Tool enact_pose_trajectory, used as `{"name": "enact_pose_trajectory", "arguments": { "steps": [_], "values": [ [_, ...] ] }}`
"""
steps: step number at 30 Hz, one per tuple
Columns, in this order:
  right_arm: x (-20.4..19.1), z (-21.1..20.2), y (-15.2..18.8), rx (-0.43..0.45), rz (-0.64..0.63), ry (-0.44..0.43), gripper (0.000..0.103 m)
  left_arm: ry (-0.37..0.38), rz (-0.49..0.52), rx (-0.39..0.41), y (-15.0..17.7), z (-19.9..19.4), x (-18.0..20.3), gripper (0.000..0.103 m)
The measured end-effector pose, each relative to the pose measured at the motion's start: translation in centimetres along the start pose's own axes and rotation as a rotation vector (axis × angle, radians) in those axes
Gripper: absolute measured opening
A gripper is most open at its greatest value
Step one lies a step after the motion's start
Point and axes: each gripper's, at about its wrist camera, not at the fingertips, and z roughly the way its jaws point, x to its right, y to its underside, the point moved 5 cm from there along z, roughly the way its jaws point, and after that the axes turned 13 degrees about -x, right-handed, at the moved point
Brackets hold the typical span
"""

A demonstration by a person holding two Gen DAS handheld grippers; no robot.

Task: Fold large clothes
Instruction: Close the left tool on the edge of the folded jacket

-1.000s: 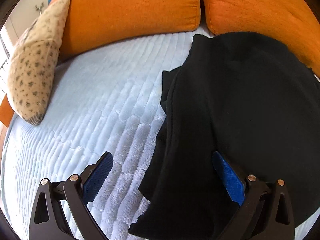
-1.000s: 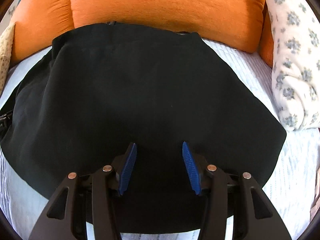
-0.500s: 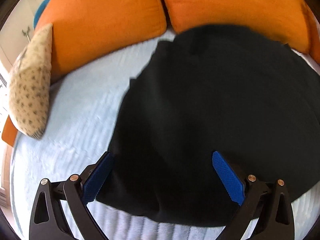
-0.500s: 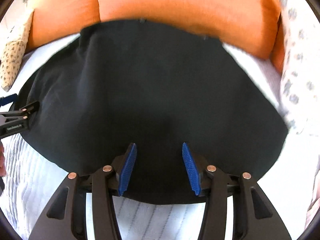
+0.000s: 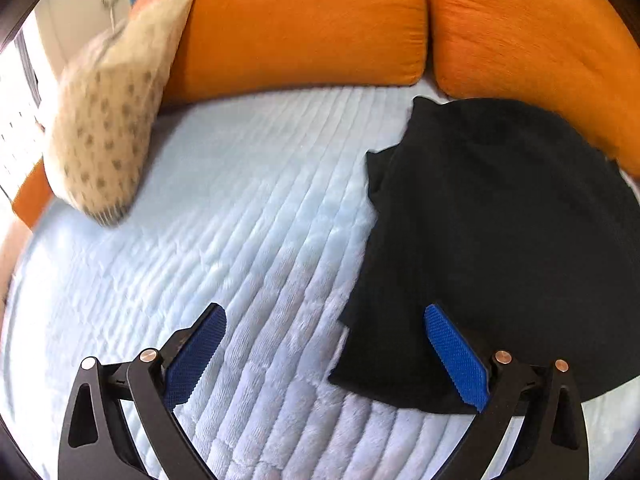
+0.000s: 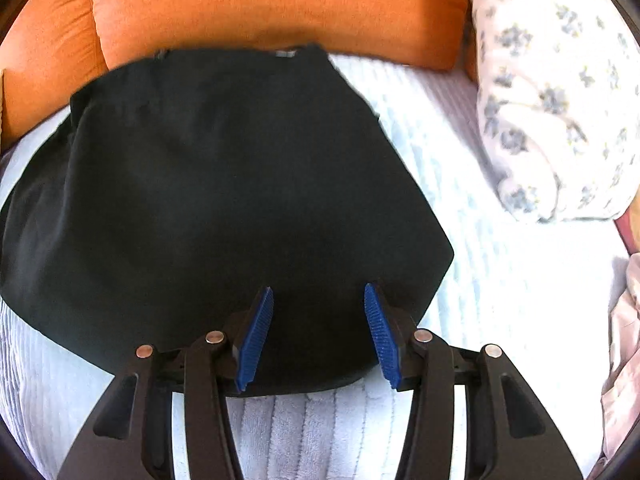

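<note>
A black garment point(image 6: 208, 200) lies folded flat on the pale blue ribbed bedspread point(image 5: 224, 248). In the left wrist view the garment point(image 5: 500, 248) fills the right side, and its left edge runs between my fingers. My left gripper point(image 5: 324, 348) is wide open and empty, above the garment's near left corner. My right gripper point(image 6: 318, 332) is open and empty, hovering over the garment's near edge. Both have blue pads.
Two orange cushions point(image 5: 304, 28) point(image 5: 540, 40) line the back. A beige spotted pillow point(image 5: 108, 120) lies at the far left. A white floral pillow point(image 6: 556, 92) lies at the right, with pale pink fabric point(image 6: 624, 340) at the right edge.
My left gripper swung right over the garment, then back left to its left edge. My right view shifted slightly; the garment lies the same. Both grippers stayed open.
</note>
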Motion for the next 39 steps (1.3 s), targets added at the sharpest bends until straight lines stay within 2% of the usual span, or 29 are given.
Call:
{"name": "enact_pose_trajectory", "arguments": {
  "steps": [3,4,6,7,10,12,15,17,22,25,27,29,30,35,39],
  "values": [
    [-2.1,-1.5,-0.2,0.04,-0.034,-0.004,0.048,0.143,-0.047,-0.044,0.2,0.2,-0.9,0.101],
    [-3.0,-1.9,-0.4,0.047,-0.044,-0.021,0.048,0.225,-0.056,-0.071,0.2,0.4,-0.7,0.101],
    [-5.2,-2.7,-0.4,0.06,-0.079,-0.047,0.048,0.328,-0.073,-0.12,0.4,0.9,-0.1,0.101],
    [-6.3,-3.1,-0.3,0.066,-0.098,-0.058,0.048,0.41,-0.091,-0.176,0.6,1.6,0.4,0.101],
    [-9.4,-4.4,0.0,0.091,-0.161,-0.081,0.048,0.499,-0.166,-0.265,1.0,3.4,0.7,0.101],
    [-11.1,-5.0,0.1,0.095,-0.189,-0.108,0.048,0.509,-0.185,-0.253,0.8,3.4,0.8,0.101],
    [-13.1,-5.3,0.2,0.096,-0.225,-0.128,0.048,0.622,-0.24,-0.275,0.7,3.3,1.5,0.101],
    [-14.2,-5.2,0.3,0.088,-0.235,-0.138,0.048,0.642,-0.243,-0.299,0.8,3.5,2.1,0.101],
    [-15.5,-5.3,0.3,0.079,-0.242,-0.168,0.048,0.842,-0.323,-0.369,2.2,3.5,1.6,0.101],
    [-16.1,-5.4,0.4,0.083,-0.259,-0.172,0.048,1.008,-0.444,-0.44,3.8,3.5,0.5,0.101],
    [-16.5,-5.3,0.6,0.081,-0.263,-0.181,0.048,1.005,-0.454,-0.456,4.8,3.2,0.2,0.101],
    [-16.9,-5.3,0.8,0.077,-0.268,-0.187,0.048,0.94,-0.386,-0.434,5.1,2.8,0.9,0.101],
    [-17.1,-5.2,0.8,0.076,-0.269,-0.191,0.048,0.93,-0.385,-0.431,4.9,3.0,1.1,0.101],
    [-17.9,-5.7,1.0,0.082,-0.277,-0.209,0.048,0.942,-0.445,-0.366,2.9,3.9,1.3,0.101],
    [-18.3,-5.8,1.0,0.084,-0.289,-0.205,0.048,0.911,-0.41,-0.312,0.6,3.2,1.8,0.101]
  ]
}}
